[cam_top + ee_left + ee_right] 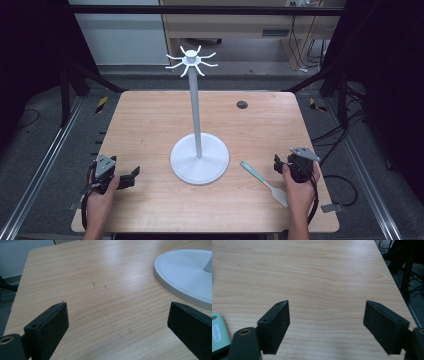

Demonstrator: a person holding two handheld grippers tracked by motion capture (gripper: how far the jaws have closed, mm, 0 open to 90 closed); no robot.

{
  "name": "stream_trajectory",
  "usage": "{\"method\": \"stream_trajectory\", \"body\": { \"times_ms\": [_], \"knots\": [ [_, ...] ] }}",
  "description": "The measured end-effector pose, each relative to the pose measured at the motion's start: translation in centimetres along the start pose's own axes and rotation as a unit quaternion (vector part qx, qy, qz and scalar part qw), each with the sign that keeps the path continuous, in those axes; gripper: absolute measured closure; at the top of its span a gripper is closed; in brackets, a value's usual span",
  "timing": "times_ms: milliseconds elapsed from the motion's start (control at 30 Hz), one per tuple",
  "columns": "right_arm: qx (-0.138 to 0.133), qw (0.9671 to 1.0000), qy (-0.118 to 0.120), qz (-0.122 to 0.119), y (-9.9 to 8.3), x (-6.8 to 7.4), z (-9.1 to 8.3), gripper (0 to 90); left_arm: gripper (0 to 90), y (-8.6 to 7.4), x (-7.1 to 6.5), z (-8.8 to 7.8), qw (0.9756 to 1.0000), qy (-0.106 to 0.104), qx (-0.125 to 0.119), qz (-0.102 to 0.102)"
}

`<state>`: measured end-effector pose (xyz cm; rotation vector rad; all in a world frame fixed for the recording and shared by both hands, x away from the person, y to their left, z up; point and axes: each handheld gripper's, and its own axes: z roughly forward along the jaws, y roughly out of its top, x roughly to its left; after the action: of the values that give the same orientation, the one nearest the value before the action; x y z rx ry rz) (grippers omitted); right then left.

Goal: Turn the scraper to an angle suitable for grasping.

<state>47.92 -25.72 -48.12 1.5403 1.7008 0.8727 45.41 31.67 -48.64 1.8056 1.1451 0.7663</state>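
The right gripper point(278, 163) is held just above the surface point(150, 125) near its right edge, jaws spread wide with nothing between them. The spatula point(263, 177) is found just to that gripper's left, lying flat, its long axis running diagonally from the teal handle, nearer the stand point(199, 159), down to the white blade by the person's right hand. The left gripper point(131, 176), likewise wide and empty, is well apart from it beyond the stand's base. In the right gripper view the handle tip point(218, 331) is cut off at the frame's left edge; its printed lettering cannot be read.
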Motion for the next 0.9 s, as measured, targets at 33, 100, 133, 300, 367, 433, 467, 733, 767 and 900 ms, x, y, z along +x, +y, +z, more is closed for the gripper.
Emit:
{"method": "stream_trajectory", "body": {
  "times_ms": [33,100,133,300,367,433,467,733,767,900],
  "knots": [
    [0.004,1.0000,0.001,0.000,0.0,0.0,0.0,25.9,3.0,0.0,0.0,-0.2,1.0000,0.002,-0.002,0.003],
    [0.012,0.9999,0.002,0.000,0.0,0.2,0.1,27.4,3.0,-0.1,0.1,-0.4,0.9999,0.006,-0.004,0.012],
    [0.016,0.9999,0.000,-0.002,0.0,0.2,0.1,27.7,3.0,-0.1,0.1,-0.4,0.9999,0.006,-0.004,0.012],
    [0.023,0.9997,0.002,-0.010,0.4,0.5,0.0,30.7,3.0,-0.2,0.3,-0.4,0.9999,0.008,-0.010,0.007],
    [0.036,0.9990,0.006,-0.028,1.0,0.9,0.0,36.7,3.1,-0.2,0.3,-0.4,0.9999,0.010,-0.009,0.009],
    [0.043,0.9985,0.012,-0.033,1.1,1.2,0.0,38.4,3.0,-0.2,0.4,-0.4,0.9998,0.012,-0.012,0.007],
    [0.047,0.9978,0.019,-0.044,1.2,1.5,0.1,40.7,3.1,-0.3,0.4,-0.4,0.9998,0.012,-0.011,0.008],
    [0.074,0.9902,0.088,-0.079,2.2,4.4,0.2,60.9,2.8,-0.3,1.0,-0.6,0.9997,0.016,-0.021,0.001],
    [0.079,0.9883,0.096,-0.088,2.4,4.7,0.3,63.2,2.8,-0.2,1.1,-0.6,0.9996,0.016,-0.024,-0.004],
    [0.086,0.9840,0.113,-0.107,3.1,5.2,0.4,74.2,2.7,-0.1,0.9,-0.5,0.9994,0.012,-0.031,-0.008]
  ]
}}
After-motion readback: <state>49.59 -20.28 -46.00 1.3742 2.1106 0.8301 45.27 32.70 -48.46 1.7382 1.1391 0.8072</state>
